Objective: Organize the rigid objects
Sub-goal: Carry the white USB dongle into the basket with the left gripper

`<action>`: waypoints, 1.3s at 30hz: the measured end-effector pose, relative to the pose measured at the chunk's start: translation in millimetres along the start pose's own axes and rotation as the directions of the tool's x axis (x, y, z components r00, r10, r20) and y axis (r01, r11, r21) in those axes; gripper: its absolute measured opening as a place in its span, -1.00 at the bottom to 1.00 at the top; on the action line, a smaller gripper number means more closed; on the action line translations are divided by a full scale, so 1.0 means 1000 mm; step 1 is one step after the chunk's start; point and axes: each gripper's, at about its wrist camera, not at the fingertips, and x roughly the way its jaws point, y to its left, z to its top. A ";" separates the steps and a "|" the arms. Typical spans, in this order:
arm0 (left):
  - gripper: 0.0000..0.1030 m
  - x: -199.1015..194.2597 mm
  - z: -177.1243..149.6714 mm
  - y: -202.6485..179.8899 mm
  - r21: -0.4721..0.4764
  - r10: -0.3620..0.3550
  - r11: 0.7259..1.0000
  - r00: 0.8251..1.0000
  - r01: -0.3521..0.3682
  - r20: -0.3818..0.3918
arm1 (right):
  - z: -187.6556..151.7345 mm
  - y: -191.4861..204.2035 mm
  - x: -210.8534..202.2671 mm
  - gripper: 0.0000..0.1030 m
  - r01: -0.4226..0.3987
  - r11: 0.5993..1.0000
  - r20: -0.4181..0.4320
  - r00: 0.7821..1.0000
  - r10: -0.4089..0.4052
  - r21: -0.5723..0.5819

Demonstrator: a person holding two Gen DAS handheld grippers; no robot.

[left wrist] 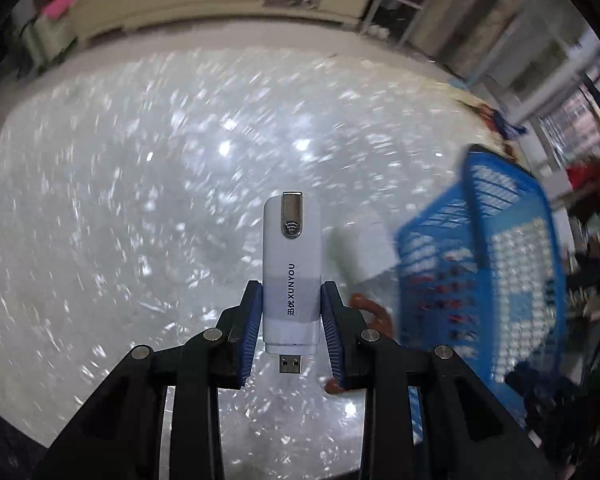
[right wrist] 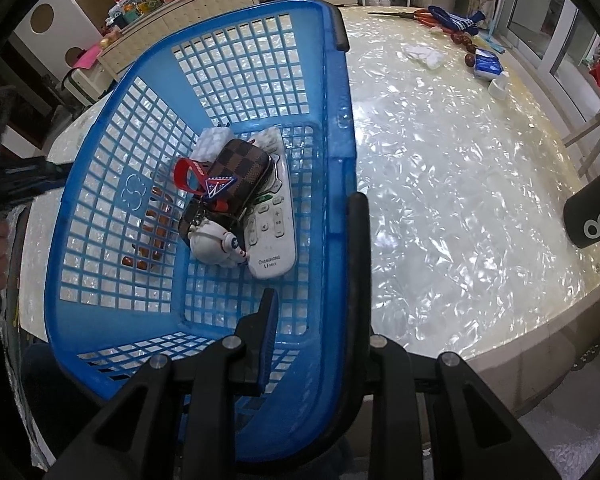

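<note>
White USB dongle (left wrist: 291,276), marked XUNYOU, is clamped upright between the blue pads of the left claw (left wrist: 291,300) at lower centre, above a blurred pearly surface (left wrist: 140,200). A blue basket (right wrist: 336,152) is gripped by its rim in the right claw (right wrist: 316,276), at lower centre. Inside it lie a white remote (right wrist: 272,236), a checked brown pouch (right wrist: 240,168) and an astronaut charm (right wrist: 216,244).
</note>
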 end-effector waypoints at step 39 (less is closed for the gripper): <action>-0.36 0.054 -0.042 -0.195 0.640 0.019 0.766 0.994 0.056 -0.109 | -0.001 -0.012 -0.001 -0.50 -0.051 0.998 0.014 0.999 0.051 0.043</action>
